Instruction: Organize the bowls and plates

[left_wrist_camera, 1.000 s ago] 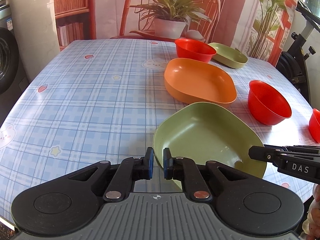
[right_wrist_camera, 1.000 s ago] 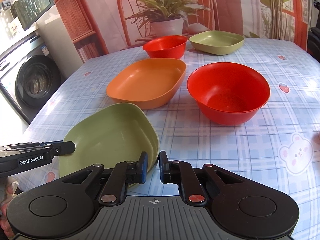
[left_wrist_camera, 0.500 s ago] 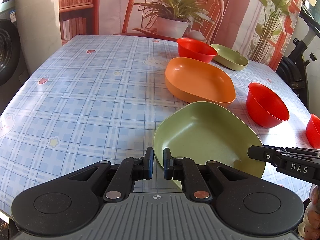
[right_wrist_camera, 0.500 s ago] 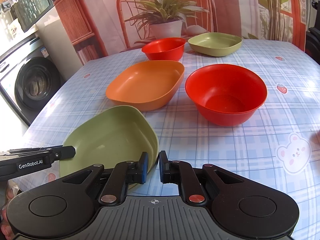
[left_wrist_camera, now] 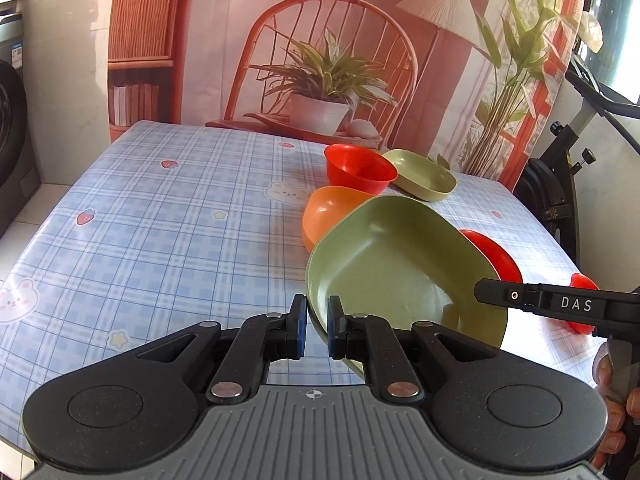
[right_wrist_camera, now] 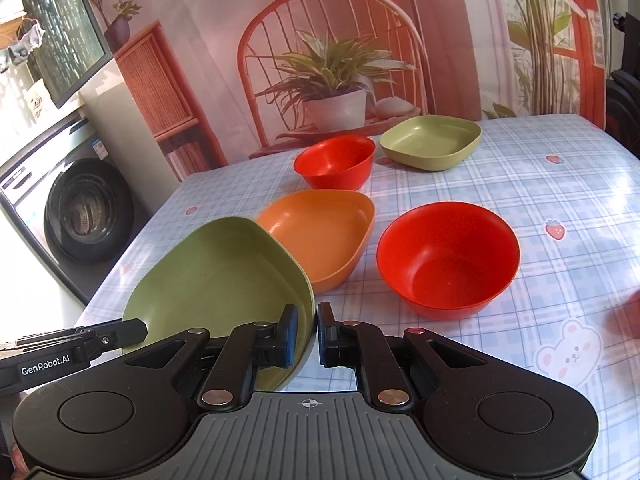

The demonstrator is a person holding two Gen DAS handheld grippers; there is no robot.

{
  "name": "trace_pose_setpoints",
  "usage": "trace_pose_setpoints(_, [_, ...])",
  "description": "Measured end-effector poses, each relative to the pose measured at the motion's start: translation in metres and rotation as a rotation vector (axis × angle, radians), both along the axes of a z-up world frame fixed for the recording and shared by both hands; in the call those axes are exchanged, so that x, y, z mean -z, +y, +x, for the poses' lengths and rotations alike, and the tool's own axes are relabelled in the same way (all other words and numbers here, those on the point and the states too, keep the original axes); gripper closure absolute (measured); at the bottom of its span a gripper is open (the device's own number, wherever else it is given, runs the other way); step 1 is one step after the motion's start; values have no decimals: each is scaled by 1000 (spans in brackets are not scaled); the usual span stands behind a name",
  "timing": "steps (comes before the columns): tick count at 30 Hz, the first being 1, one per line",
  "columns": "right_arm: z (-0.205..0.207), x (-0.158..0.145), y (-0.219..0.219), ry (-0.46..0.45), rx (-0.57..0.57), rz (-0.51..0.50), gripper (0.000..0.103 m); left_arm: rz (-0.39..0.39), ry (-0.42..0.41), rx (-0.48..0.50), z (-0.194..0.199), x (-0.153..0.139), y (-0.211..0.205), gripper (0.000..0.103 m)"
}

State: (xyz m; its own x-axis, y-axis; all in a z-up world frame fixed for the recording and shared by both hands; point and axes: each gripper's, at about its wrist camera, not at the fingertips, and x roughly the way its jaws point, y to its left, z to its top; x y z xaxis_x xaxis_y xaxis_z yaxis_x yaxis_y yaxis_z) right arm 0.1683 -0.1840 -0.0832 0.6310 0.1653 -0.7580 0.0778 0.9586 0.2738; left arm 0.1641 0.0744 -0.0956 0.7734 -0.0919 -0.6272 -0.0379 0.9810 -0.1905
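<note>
Green plastic fills the foreground of both wrist views: a rounded-square green plate (left_wrist_camera: 400, 272) is pinched on two opposite sides of its rim. The left gripper (left_wrist_camera: 317, 330) has its jaws narrowed onto the rim's near-left edge, and the right gripper (right_wrist_camera: 307, 334) clamps the near-right edge the same way. Sharing the load between two claws likely keeps the wide, shallow plate level and stops it twisting.

Just ahead of the claws sits an orange plate (right_wrist_camera: 320, 236), partly hidden behind the green one in the left view. It appears to be the likely stacking target. Ahead and to the right of the right gripper stands a red bowl (right_wrist_camera: 448, 256). Farther ahead, near the table's far edge, are a second red bowl (right_wrist_camera: 336, 162) and a second green plate (right_wrist_camera: 432, 142). All rest on the blue checked tablecloth (left_wrist_camera: 160, 240).

Compared with half a second ago, the green plate is lifted off the cloth and tipped with its far edge raised, and it now overlaps the orange plate from the left view.
</note>
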Motion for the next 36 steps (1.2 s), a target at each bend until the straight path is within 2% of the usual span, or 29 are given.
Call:
trace_pose_setpoints(5, [15,-30,-9,-66,-4,25,93,-60,-57,13,1,-29,4,92])
trace_pose_setpoints(11, [35,-58,-14,-122,-25,7,93,-11,-132,37,3,-61,-9,92])
trace_pose_setpoints(21, [60,-95,-30,-220,-22,29,93,2,-215,70,20,-105,-17,91])
trace_pose_setpoints(24, [72,-96,-36,-239,-29,3,93,-5,-218,88,33,-104,-17,91])
trace_pose_setpoints(27, [87,-91,-41,-216,-32,-13,93,-20,-182,94,44,-97,-17,90])
trace_pose_setpoints(36, [134,-56,-45,-140,-59,-97,93,-85,-70,75,92,-52,-10,90])
